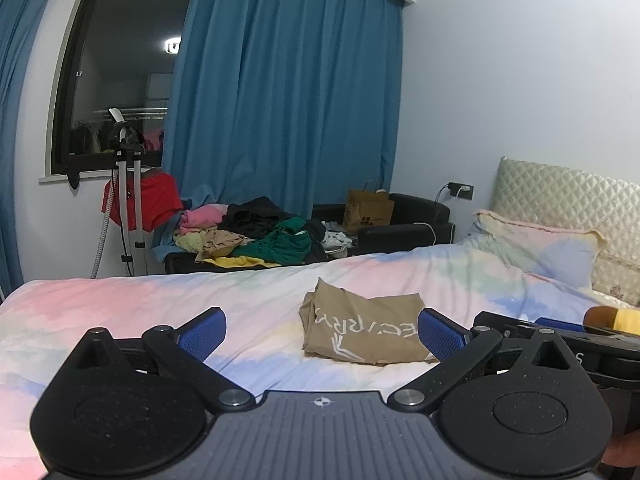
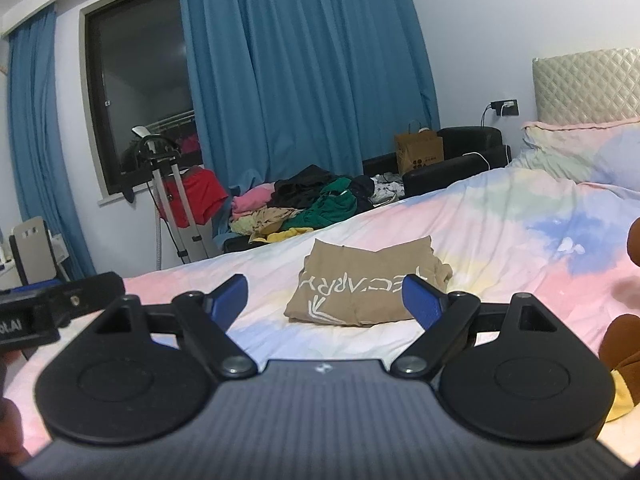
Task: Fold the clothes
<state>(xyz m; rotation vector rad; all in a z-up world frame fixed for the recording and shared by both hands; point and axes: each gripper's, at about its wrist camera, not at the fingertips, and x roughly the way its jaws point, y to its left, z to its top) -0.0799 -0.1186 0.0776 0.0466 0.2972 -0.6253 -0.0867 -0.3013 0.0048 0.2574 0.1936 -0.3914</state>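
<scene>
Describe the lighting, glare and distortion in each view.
Left wrist: indoor lamp light, its glare reflected in the dark window; fisheye bends the curtain. Right wrist: same even light, no glare; headboard and bed curve. Both sharp, dark corners.

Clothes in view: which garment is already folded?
The tan garment with white lettering, alone on the pastel bedspread ahead of both open grippers. The rest, green, black, pink and yellow, lie crumpled in the pile beyond the bed.

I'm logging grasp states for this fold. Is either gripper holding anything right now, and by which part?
Nothing is held. The left gripper and right gripper both stand open, short of the folded tan garment, which lies on the bed.
</scene>
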